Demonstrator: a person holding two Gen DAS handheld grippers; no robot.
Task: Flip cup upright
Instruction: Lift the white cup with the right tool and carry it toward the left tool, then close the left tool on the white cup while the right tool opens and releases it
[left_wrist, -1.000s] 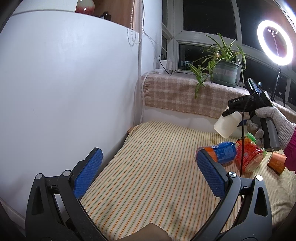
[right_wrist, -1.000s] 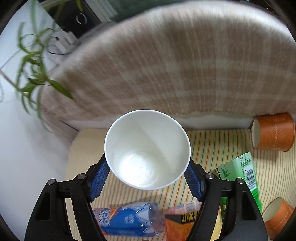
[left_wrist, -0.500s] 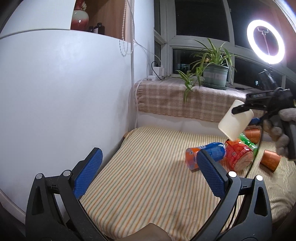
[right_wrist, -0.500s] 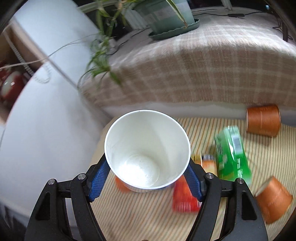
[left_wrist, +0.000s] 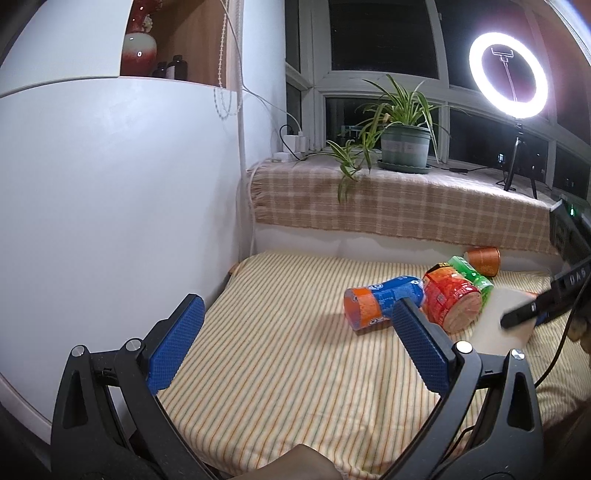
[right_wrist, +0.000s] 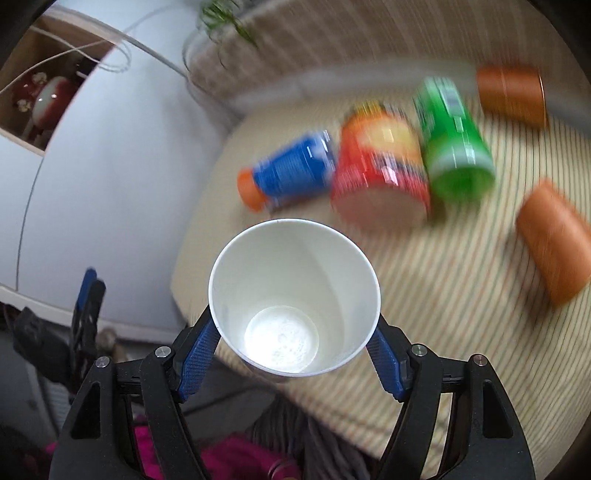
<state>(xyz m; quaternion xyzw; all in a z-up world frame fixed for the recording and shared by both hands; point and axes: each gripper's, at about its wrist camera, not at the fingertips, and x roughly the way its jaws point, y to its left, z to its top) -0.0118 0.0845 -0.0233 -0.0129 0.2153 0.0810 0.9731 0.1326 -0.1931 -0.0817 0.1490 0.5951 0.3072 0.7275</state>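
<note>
Right gripper (right_wrist: 295, 354) is clamped on the white cup (right_wrist: 294, 295) at lower centre, probably near upright; set it down slowly before letting go. Left gripper's (left_wrist: 295, 345) fingers sit wide apart, empty.

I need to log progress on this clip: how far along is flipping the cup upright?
Done: the white cup is picked up, clamped between the right tongs. In hand: in the left wrist view it hangs low over the striped cloth, right of the orange-red tub; whether it touches down is unclear. Left: standing it mouth-up and letting go. The left tongs are open and empty.
</note>
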